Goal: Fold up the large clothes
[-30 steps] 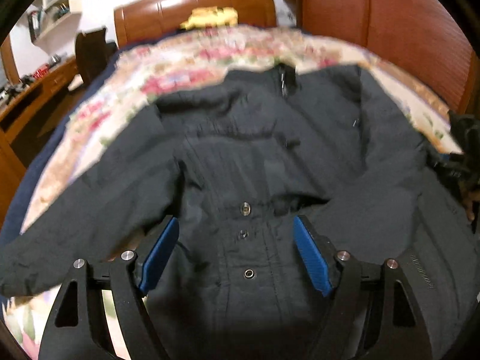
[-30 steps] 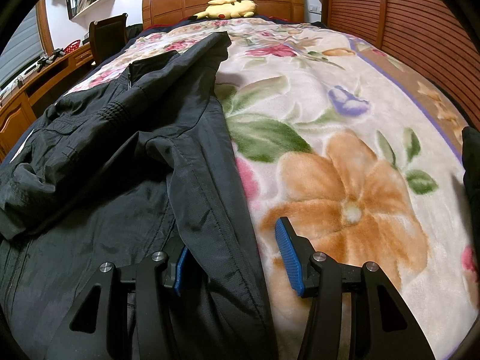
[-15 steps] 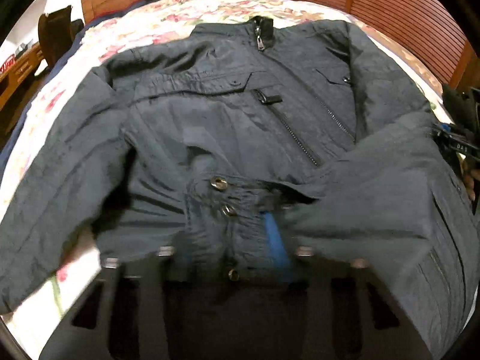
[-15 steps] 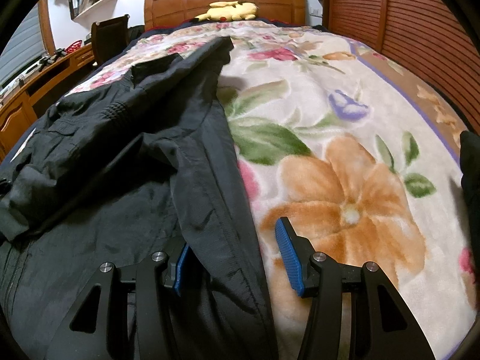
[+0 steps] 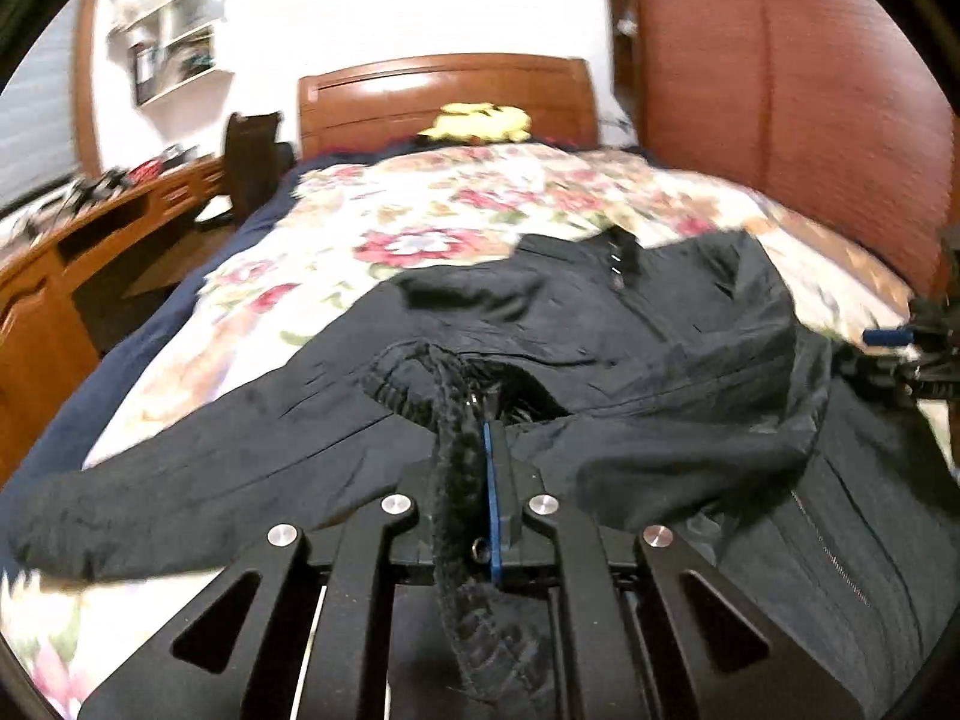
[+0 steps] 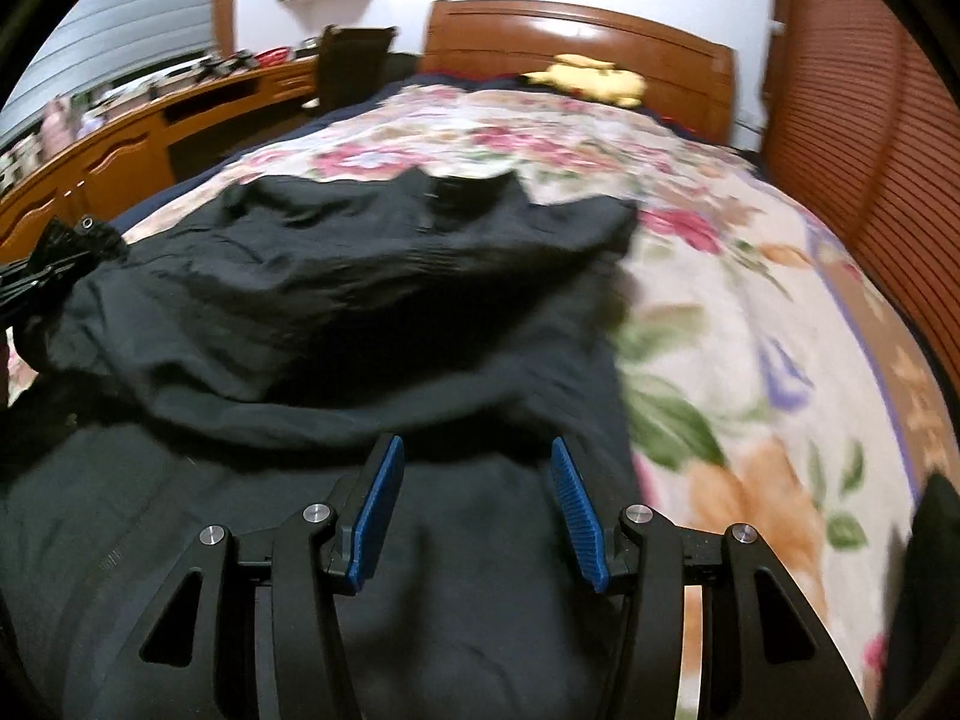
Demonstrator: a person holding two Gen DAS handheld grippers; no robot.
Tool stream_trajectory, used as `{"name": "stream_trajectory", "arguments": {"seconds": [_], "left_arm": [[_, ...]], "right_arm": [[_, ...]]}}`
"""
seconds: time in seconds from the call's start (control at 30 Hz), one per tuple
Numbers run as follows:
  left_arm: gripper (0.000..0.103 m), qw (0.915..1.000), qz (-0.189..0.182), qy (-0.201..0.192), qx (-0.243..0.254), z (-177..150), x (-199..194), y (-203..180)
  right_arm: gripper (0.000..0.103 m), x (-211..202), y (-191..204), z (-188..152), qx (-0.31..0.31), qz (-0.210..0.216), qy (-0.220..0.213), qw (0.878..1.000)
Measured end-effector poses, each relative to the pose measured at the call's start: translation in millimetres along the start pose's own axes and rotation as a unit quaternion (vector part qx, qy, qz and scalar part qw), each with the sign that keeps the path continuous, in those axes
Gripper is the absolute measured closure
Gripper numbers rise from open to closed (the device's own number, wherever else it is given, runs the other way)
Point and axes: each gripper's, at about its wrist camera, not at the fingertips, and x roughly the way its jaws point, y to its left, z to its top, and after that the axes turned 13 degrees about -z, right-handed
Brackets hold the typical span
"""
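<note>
A large black jacket (image 5: 600, 360) lies spread on the floral bed blanket (image 5: 450, 210), collar toward the headboard. My left gripper (image 5: 480, 444) is shut on the jacket's ribbed hem (image 5: 456, 480), which runs up between the pads and hangs bunched and lifted. In the right wrist view the jacket (image 6: 360, 300) fills the left half, with one side rumpled over the body. My right gripper (image 6: 474, 468) hovers over the dark cloth, its blue pads (image 6: 378, 492) apart and their inner faces bare. The other gripper shows at each view's edge: right gripper (image 5: 894, 348), left gripper (image 6: 60, 252).
A wooden headboard (image 5: 444, 96) with a yellow plush toy (image 5: 480, 120) ends the bed. A wooden desk (image 5: 90, 228) and a dark chair (image 5: 252, 162) stand on the left. Slatted wooden panels (image 6: 870, 120) line the right. Another dark item (image 6: 924, 540) lies at the blanket's near right.
My left gripper closed on the jacket's hem and lifted it, and its view tipped up toward the headboard. My right gripper shifted from the jacket's edge to over its body, jaws unchanged.
</note>
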Motion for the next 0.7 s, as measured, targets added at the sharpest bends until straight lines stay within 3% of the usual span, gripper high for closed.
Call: {"name": "stream_trajectory", "arguments": {"seconds": [0.23,0.37,0.43,0.5,0.53,0.6,0.7], "left_arm": [[0.094,0.9992,-0.023,0.030,-0.014,-20.8,-8.4,0.4],[0.093,0.9990,-0.028,0.034,-0.003,-22.5,-13.8,-9.9],[0.085,0.9991,-0.029,0.031,0.002,-23.2,-18.9,-12.9],[0.059,0.9992,-0.032,0.023,0.012,-23.4,-24.4,-16.5],[0.053,0.9992,-0.032,0.020,0.016,-23.7,-26.4,-17.5],[0.031,0.9990,-0.036,0.016,0.019,-24.0,-29.0,-19.1],[0.022,0.9990,-0.037,0.012,0.024,-25.2,-32.0,-23.8]], "right_arm": [[0.055,51.9,55.5,53.7,-0.043,0.025,0.010,0.999],[0.055,100.9,61.3,69.8,-0.039,-0.052,0.054,0.996],[0.055,113.7,52.3,72.2,-0.019,-0.057,0.071,0.996],[0.055,113.1,42.1,74.2,-0.005,-0.067,0.068,0.995],[0.055,109.2,34.7,73.4,-0.001,-0.074,0.063,0.995],[0.051,100.6,18.1,68.3,0.016,-0.082,0.059,0.995],[0.051,100.6,-6.9,59.0,0.048,-0.077,0.076,0.993]]}}
